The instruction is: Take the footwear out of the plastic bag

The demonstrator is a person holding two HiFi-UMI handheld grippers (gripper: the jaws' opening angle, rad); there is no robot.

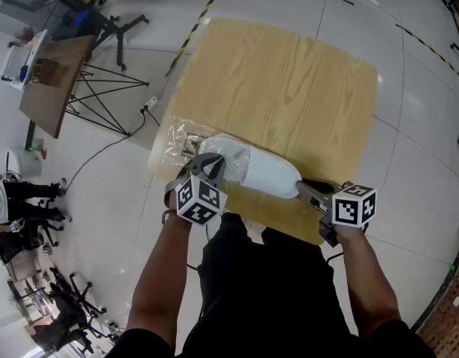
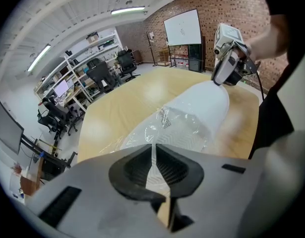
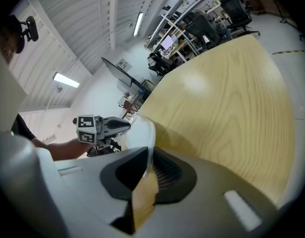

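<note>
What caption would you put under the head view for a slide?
Left gripper pinches a clear plastic bag while right gripper grips the white shoe on a wooden table.

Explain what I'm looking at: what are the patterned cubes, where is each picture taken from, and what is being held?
There is no robot. A person holds a two-jaw gripper in each hand, and the patterned cubes are part of those grippers. The head view comes from a camera on the person's head, looking down at a wooden table. The two gripper views come from cameras riding on the grippers, each looking along its own jaws. On the table lies white footwear, one end inside a clear plastic bag. The left gripper appears closed on the bag. The right gripper is closed on the rim of the footwear's bare end.
</note>
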